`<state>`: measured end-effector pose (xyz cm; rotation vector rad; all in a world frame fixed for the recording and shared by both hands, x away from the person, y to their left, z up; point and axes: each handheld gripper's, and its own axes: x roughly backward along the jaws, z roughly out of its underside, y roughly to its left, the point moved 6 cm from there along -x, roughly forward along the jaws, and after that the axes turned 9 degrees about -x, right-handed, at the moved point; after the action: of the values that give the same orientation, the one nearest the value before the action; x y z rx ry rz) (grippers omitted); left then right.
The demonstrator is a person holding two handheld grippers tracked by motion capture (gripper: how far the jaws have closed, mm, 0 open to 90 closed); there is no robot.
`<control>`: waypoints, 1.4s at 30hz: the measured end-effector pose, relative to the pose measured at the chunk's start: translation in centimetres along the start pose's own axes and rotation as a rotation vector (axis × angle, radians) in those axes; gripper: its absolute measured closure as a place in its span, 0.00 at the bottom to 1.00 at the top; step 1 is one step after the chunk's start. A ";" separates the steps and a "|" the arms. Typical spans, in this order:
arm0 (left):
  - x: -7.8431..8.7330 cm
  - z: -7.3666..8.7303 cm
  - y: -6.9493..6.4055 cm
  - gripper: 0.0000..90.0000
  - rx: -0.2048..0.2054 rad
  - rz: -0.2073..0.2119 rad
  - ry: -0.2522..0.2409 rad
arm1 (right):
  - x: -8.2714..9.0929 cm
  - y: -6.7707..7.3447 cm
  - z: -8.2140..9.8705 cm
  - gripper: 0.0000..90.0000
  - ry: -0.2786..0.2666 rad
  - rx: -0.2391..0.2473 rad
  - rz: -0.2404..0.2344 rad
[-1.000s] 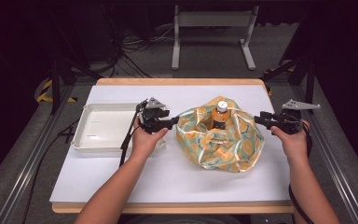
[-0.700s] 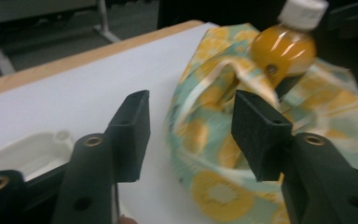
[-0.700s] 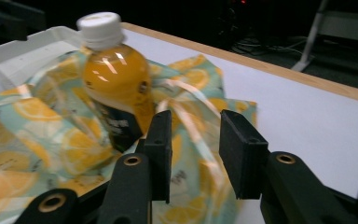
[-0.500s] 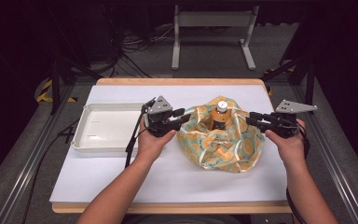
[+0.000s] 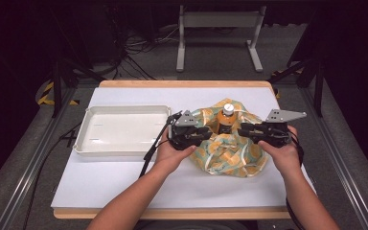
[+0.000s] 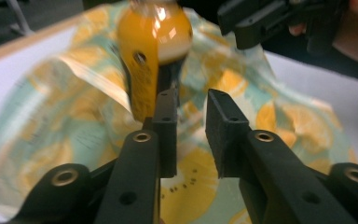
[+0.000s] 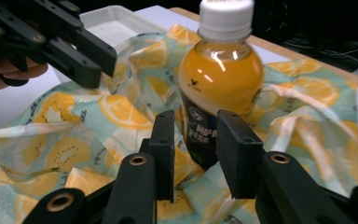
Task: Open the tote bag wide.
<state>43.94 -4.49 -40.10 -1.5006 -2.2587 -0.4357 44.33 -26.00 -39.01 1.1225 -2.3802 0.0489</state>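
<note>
The left gripper hovers over the left edge of the fruit-print cloth, its jaws parted by a narrow gap with nothing between them; in the left gripper view they point at the cloth just in front of the bottle. The right gripper reaches in from the opposite side, jaws likewise a little apart and empty (the right gripper view frames the bottle's lower body in the gap beyond them, not touching). Whether either jaw tip brushes the fabric cannot be told.

The cloth lies bunched on the white table, right of centre, printed with orange slices and kiwi halves on pale teal, with a cream strap folded across it. Standing upright in its middle is a juice bottle, orange liquid under a white screw cap, with a dark label carrying small pale script too fine to read.

Farther left on the table sits a shallow white tray, well apart from the cloth.
</note>
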 end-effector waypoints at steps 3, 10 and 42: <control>-1.1 1.1 -0.4 0.79 -0.013 0.016 0.054 | -0.7 0.0 0.6 0.75 0.015 -0.002 -0.006; -2.3 3.0 -0.5 0.75 -0.006 0.037 0.132 | -1.5 -0.8 1.9 0.71 0.045 -0.024 0.001; -3.7 7.5 0.2 0.58 0.083 0.022 0.245 | -1.9 -3.3 7.4 0.23 0.152 -0.043 0.063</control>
<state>44.31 -3.94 -48.47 -1.3497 -2.0432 -0.4852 44.63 -28.59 -46.95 0.9872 -2.2707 0.1001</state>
